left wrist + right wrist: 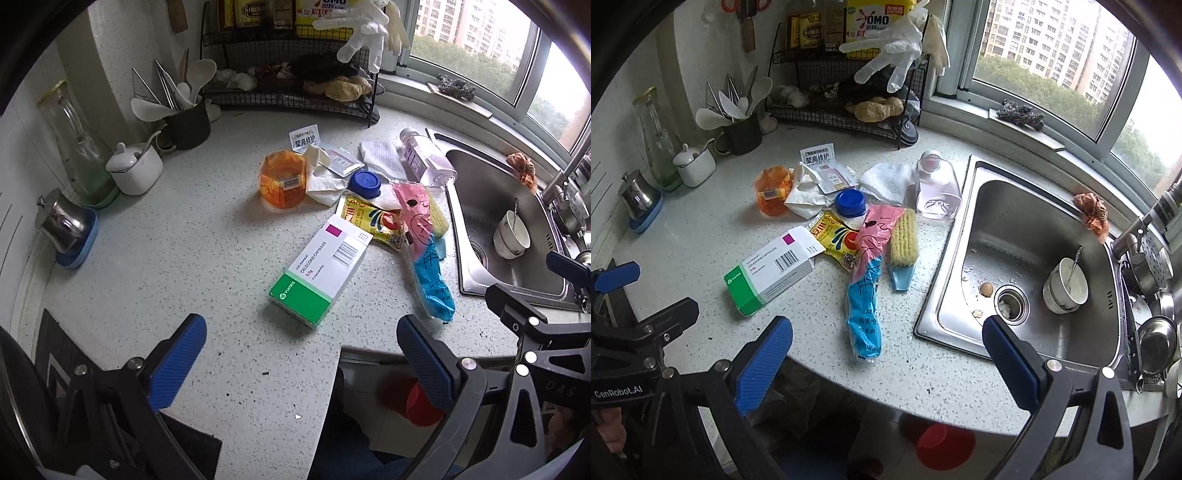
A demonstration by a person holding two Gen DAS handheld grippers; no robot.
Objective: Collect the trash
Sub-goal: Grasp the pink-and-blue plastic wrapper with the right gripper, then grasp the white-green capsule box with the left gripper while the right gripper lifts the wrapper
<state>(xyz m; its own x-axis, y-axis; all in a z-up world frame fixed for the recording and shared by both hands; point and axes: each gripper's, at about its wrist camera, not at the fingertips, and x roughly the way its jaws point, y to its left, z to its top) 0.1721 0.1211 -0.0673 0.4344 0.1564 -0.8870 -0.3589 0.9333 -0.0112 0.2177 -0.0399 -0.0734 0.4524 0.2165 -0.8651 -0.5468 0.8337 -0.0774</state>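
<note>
Trash lies piled on the speckled countertop (184,240). A white and green medicine box (320,271) (772,271) lies nearest. Behind it are a yellow sachet (369,220) (836,240), a pink and blue plastic wrapper (424,251) (866,280), a crumpled tissue (321,177) (807,195), an orange plastic container (282,181) (772,190), a blue-capped bottle (364,184) (850,205) and a clear plastic bottle (424,158) (936,190). My left gripper (301,363) is open and empty in front of the box. My right gripper (886,363) is open and empty over the counter's front edge.
A steel sink (1034,206) with a bowl (1065,286) and eggshell (985,289) is at the right. A yellow brush (903,243) lies by the wrapper. A wire rack (291,92), utensil cup (184,122) and jars line the back wall. A red bin (943,446) stands on the floor below.
</note>
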